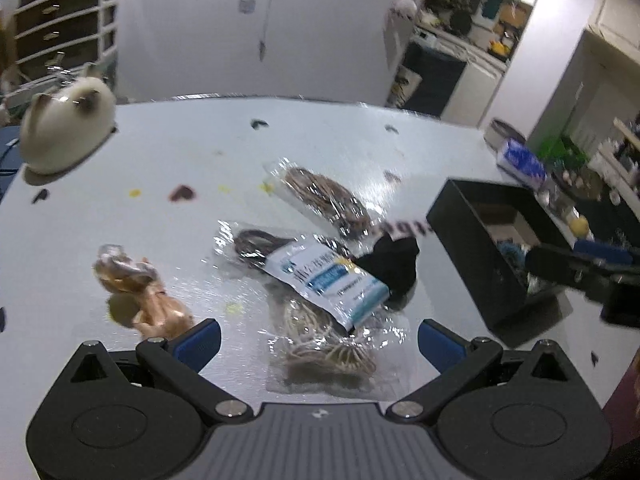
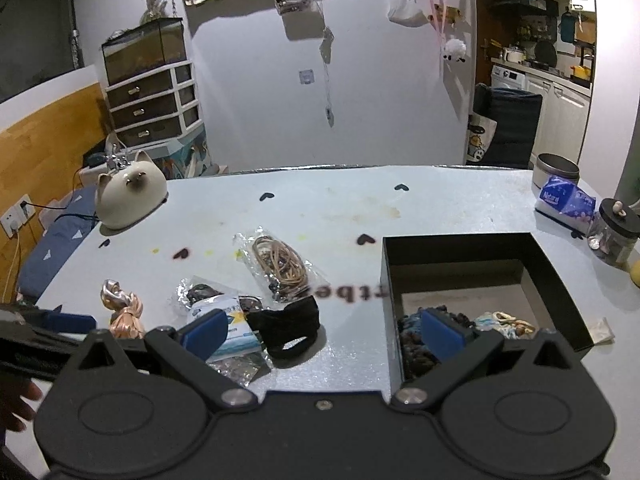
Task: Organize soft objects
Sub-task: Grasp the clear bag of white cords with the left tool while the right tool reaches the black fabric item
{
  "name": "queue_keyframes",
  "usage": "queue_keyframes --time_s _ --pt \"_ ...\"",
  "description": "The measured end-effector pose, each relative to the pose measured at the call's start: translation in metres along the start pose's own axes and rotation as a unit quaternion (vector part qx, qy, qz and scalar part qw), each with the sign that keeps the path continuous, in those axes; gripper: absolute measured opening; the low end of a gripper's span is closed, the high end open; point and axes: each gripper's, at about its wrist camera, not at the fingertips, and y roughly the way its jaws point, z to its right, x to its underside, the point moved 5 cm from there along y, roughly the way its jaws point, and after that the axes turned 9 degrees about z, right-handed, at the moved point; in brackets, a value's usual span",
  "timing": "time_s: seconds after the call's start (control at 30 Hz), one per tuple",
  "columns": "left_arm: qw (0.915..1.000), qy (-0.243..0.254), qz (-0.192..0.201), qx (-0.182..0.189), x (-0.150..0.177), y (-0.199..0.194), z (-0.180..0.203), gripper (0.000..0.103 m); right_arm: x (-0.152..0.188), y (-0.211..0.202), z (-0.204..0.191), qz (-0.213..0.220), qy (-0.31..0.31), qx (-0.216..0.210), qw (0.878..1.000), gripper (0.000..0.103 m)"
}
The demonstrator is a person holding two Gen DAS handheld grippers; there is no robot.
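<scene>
Soft items lie in a loose pile on the white table (image 1: 168,152): a clear bag of brown cord (image 1: 326,200) (image 2: 282,266), a white-and-blue packet (image 1: 328,276) (image 2: 232,330), a black fabric piece (image 1: 394,266) (image 2: 288,326), a bag of cream cord (image 1: 324,340) and a peach satin scrunchie (image 1: 136,288) (image 2: 122,306). A black open box (image 1: 476,240) (image 2: 472,276) at the right holds several soft items. My left gripper (image 1: 320,344) is open and empty over the cream cord bag. My right gripper (image 2: 320,336) is open and empty, between the pile and the box.
A ceramic cat figure (image 1: 64,126) (image 2: 130,194) stands at the table's far left. A tissue pack (image 2: 566,202), a metal tin (image 2: 556,170) and a glass jar (image 2: 614,232) stand at the far right. The right gripper's body (image 1: 584,268) shows beside the box.
</scene>
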Motion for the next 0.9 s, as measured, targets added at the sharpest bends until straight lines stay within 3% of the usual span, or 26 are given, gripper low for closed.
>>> queue_keyframes --time_s 0.33,0.43,0.67,0.9 --pt "0.9976 0.048 -0.048 -0.01 0.014 0.05 0.01 0.103 -0.003 0.013 0.0 -0.018 -0.01 0.02 1.0 0.103" --pt "0.9965 0.061 -0.055 -0.015 0.017 0.06 0.011 0.092 -0.003 0.015 0.001 -0.025 -0.012 0.022 0.999 0.103" --pt "0.9962 0.052 -0.068 0.012 0.02 0.068 0.009 0.075 0.0 0.03 -0.003 -0.048 -0.016 0.017 0.999 0.103" --pt "0.9956 0.035 -0.081 0.032 0.025 0.061 -0.004 0.069 -0.003 0.059 -0.014 -0.078 -0.015 -0.007 0.997 0.102"
